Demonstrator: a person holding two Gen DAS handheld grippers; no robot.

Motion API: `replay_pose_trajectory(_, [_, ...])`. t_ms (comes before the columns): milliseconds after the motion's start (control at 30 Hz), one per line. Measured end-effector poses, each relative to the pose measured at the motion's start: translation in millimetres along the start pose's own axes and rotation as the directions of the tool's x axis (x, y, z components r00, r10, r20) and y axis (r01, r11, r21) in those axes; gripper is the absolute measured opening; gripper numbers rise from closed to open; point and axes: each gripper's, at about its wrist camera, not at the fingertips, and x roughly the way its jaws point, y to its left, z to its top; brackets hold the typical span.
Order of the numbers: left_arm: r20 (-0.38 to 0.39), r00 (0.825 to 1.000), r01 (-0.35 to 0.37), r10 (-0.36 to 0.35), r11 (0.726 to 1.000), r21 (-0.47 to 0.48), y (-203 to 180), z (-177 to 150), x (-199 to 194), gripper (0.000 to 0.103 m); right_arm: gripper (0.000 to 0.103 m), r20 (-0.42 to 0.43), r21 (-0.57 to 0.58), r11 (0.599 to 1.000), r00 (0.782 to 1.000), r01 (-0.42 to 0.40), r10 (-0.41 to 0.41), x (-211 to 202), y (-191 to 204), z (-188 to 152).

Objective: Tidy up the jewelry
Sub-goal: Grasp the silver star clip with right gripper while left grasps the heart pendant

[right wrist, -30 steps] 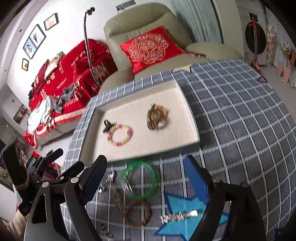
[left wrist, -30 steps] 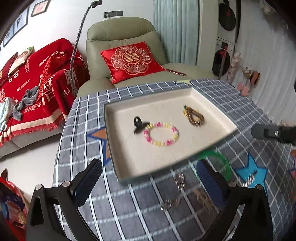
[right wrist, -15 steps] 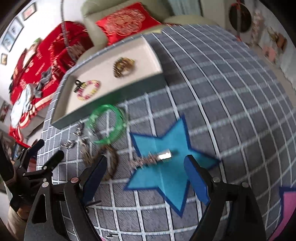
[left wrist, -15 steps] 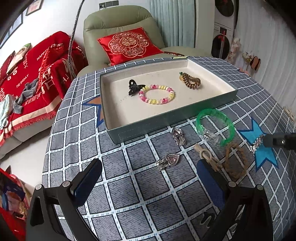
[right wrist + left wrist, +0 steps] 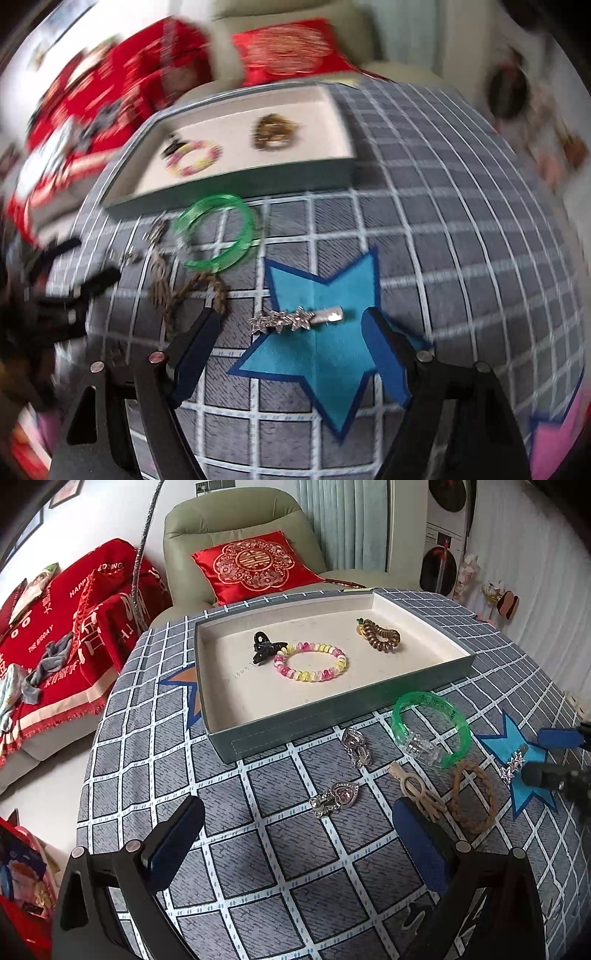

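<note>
Right wrist view: the right gripper [image 5: 291, 325] points down at the checked tablecloth [image 5: 461, 229], its jaws closing with the silver star hair clip [image 5: 295, 319] between them. The pads do not yet press the clip, which lies on a blue star patch [image 5: 325, 373]. The left finger's tip overlaps a braided brown bracelet [image 5: 192, 288] in this blurred view; contact cannot be told.

Left wrist view: the left gripper [image 5: 295, 834] has its jaws spread wide over bare cloth, pinching nothing. Taking the teal tray [image 5: 332, 716] as the landmark:
- 2 silver heart clips lie on the cloth in front of the tray, 1 [image 5: 356, 746] just beside its front wall, the other [image 5: 336, 797] nearer the left gripper.
- A green bangle [image 5: 430, 731] lies just off the tray's front right corner, with a clear clasp [image 5: 421, 747] inside its ring.
- A tan clip [image 5: 417, 790] and the braided bracelet lie farther out from that corner.
- Inside the tray sit a black claw clip [image 5: 264, 648] touching a pink and yellow bead bracelet [image 5: 310, 661], and a brown coil hair tie [image 5: 380, 635] toward the tray's right end.
- Beyond the tray stands a green armchair [image 5: 236, 524] with a red cushion [image 5: 255, 565].
</note>
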Motion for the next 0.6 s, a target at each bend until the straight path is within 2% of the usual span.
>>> replay_pose_trajectory(100, [-0.002, 1.0, 0.014, -0.014, 1.0, 0.008, -1, 0, 1, 0.103, 0.079, -0.011, -0.147, 0.988, 0.999, -0.052, 0.051, 4, 3, -1])
replay_pose_trajectory(300, [-0.014, 0.999, 0.031, -0.03, 0.999, 0.011, -3, 1, 5, 0.102, 0.078, -0.078, -0.29, 0.948, 0.991, -0.13, 0.112, 17, -1, 5])
replay_pose_trajectory(400, [-0.036, 0.999, 0.036, -0.035, 0.999, 0.003, -4, 3, 12, 0.101, 0.072, -0.103, -0.33, 0.936, 0.99, -0.125, 0.096, 28, 0, 5])
replay_pose_trajectory(500, [-0.046, 0.998, 0.037, -0.037, 0.999, 0.004, -5, 4, 16, 0.101, 0.064, -0.081, -0.344, 0.932, 0.993, -0.11, 0.087, 27, 1, 4])
replay_pose_trajectory(533, [-0.048, 0.998, 0.04, -0.039, 0.999, 0.007, -6, 4, 17, 0.101, 0.064, -0.08, -0.344, 0.932, 0.993, -0.11, 0.088, 27, 1, 5])
replay_pose_trajectory(600, [-0.052, 0.998, 0.044, -0.043, 0.999, 0.014, -8, 4, 19, 0.093, 0.063, -0.082, -0.352, 0.93, 0.994, -0.102, 0.078, 27, 4, 3])
